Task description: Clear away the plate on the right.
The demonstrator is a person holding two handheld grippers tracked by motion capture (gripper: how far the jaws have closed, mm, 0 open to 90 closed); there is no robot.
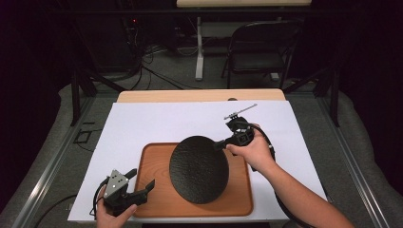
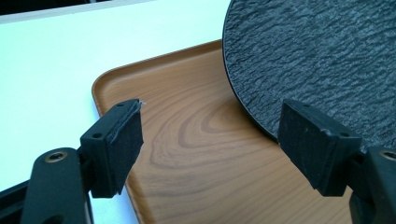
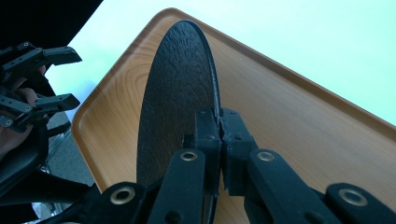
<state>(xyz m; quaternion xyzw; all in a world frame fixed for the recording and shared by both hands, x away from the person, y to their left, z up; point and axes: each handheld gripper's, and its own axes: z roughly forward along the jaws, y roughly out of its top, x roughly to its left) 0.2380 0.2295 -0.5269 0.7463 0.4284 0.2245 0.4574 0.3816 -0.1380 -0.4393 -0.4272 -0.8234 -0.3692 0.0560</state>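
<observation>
A round black plate [image 1: 198, 168] with a rough slate-like face is held tilted above a wooden tray [image 1: 154, 161]. My right gripper [image 1: 220, 144] is shut on the plate's right rim, and in the right gripper view its jaws pinch the thin edge of the plate [image 3: 175, 93] over the tray [image 3: 289, 121]. My left gripper [image 1: 142, 183] stands open at the tray's front left corner, nothing between its fingers. In the left gripper view the plate [image 2: 317, 60] hangs above the tray [image 2: 187, 140], ahead and to the right of the open gripper [image 2: 210, 144].
The tray lies on a white sheet [image 1: 157, 118] covering the table. A dark folding chair [image 1: 259, 47] and a table leg [image 1: 199, 52] stand beyond the far edge. Metal rails run along both sides of the table.
</observation>
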